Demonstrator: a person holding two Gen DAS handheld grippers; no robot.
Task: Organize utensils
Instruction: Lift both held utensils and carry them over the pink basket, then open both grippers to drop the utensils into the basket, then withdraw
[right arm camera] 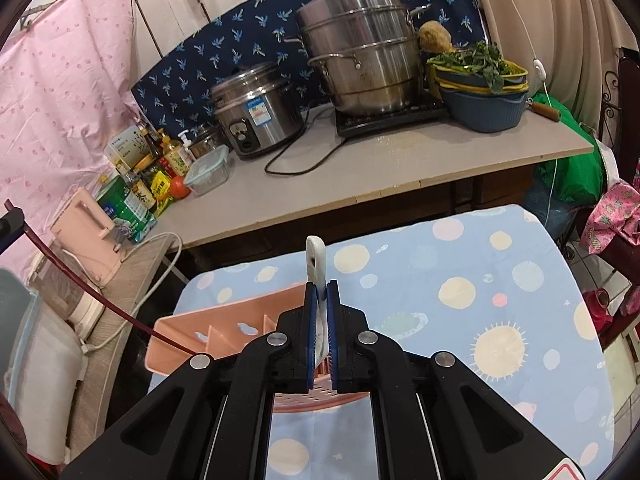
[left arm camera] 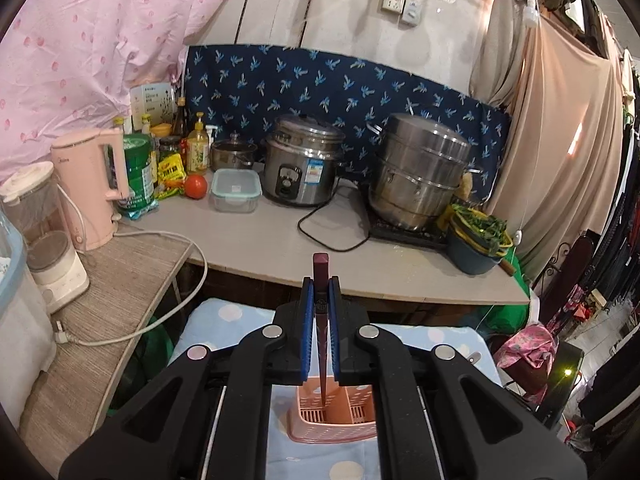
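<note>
— Behind both sets of fingers runs a crowded grey counter (left arm camera: 280,236). What's the left gripper (left arm camera: 322,312) doing?
— Clamped on a dark red chopstick (left arm camera: 321,300), its tip hanging over the pink utensil caddy (left arm camera: 332,420) below the fingers.
— And the right gripper (right arm camera: 322,312)?
— Clamped on a white spoon handle (right arm camera: 314,256) poking up past its fingertips, caddy (right arm camera: 224,328) just left and beneath, on the planet-print cloth (right arm camera: 460,288).
</note>
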